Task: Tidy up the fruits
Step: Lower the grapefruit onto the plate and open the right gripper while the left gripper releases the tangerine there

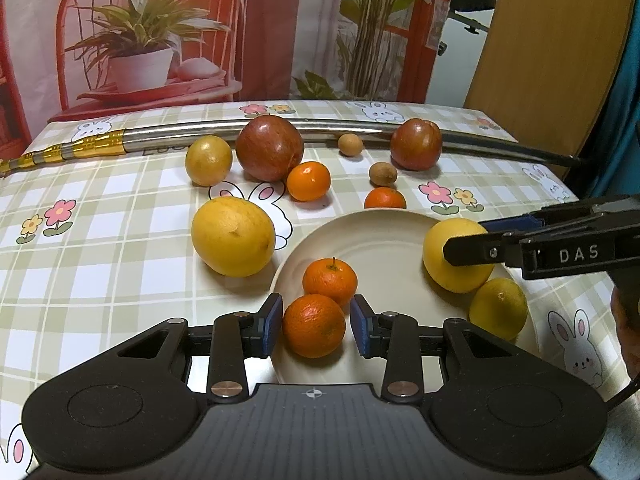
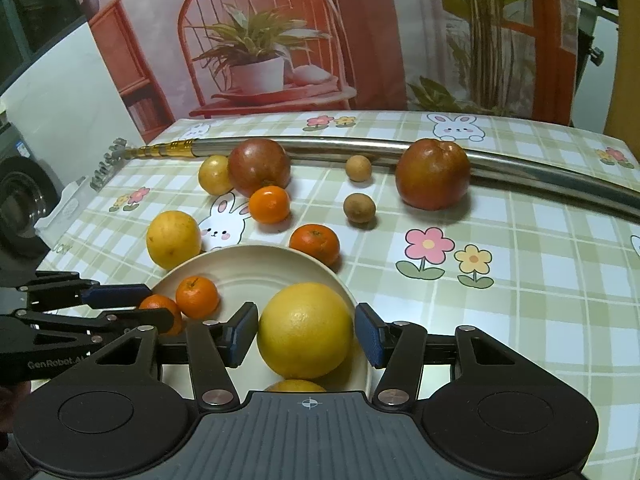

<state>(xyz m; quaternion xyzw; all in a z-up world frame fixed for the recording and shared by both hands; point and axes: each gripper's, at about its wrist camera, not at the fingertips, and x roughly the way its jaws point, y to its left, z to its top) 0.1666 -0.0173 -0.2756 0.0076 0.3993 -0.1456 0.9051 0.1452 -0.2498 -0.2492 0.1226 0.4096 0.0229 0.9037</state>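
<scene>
A cream plate point(image 1: 384, 240) point(image 2: 248, 268) holds two mandarins, a big yellow citrus and a smaller yellow-green citrus point(image 1: 498, 308). My left gripper point(image 1: 315, 326) point(image 2: 160, 303) is open, its blue pads on either side of the near mandarin point(image 1: 314, 326) with small gaps. The other mandarin point(image 1: 330, 280) point(image 2: 197, 296) lies just beyond it. My right gripper point(image 2: 307, 334) point(image 1: 466, 236) is open wide around the big yellow citrus point(image 2: 306, 330) point(image 1: 456, 276), which rests at the plate's rim. Its pads sit very close to the skin.
On the checked tablecloth beyond the plate lie two dark red fruits point(image 1: 269, 148) point(image 1: 416, 144), two yellow fruits point(image 1: 233, 236) point(image 1: 208, 160), two mandarins point(image 1: 309, 181) point(image 1: 385, 199) and two small brown fruits point(image 1: 350, 145) point(image 1: 383, 174). A metal pole point(image 1: 340, 126) runs across the back.
</scene>
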